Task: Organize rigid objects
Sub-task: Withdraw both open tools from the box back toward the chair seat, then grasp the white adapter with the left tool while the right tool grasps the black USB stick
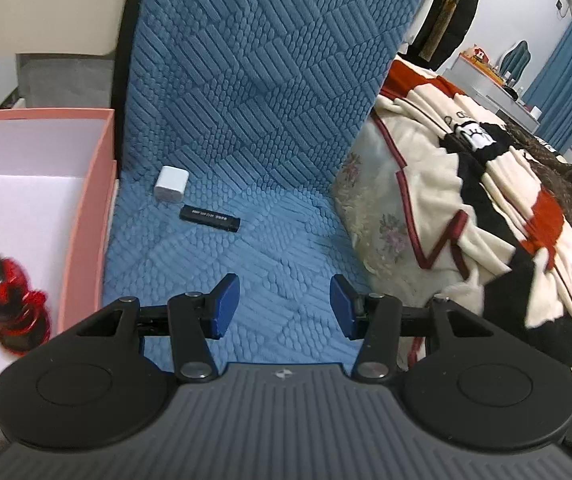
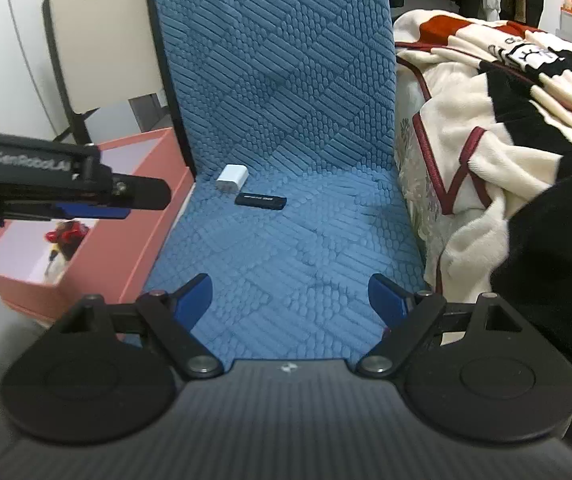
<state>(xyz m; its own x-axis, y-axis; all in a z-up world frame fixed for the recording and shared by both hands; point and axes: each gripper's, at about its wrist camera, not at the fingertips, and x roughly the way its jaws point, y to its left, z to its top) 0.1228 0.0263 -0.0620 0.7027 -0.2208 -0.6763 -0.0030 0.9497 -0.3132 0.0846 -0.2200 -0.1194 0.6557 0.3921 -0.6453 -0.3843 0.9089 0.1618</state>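
Observation:
A white charger cube [image 1: 171,185] and a black stick-shaped device [image 1: 210,219] lie side by side at the back of a blue textured chair seat [image 1: 270,248]; both also show in the right wrist view, the cube [image 2: 232,178] and the stick [image 2: 260,201]. A pink box [image 1: 86,220] stands left of the seat, with a red and black toy figure [image 1: 10,300] inside. My left gripper [image 1: 284,306] is open and empty above the seat's front. My right gripper [image 2: 289,300] is open and empty, also over the seat's front. The left gripper [image 2: 98,204] shows over the box [image 2: 142,216].
A bed with a cream, red and black blanket [image 1: 485,208] presses against the seat's right side. The chair's blue backrest [image 1: 262,60] rises behind the objects. A pale folding chair [image 2: 98,40] stands behind the box.

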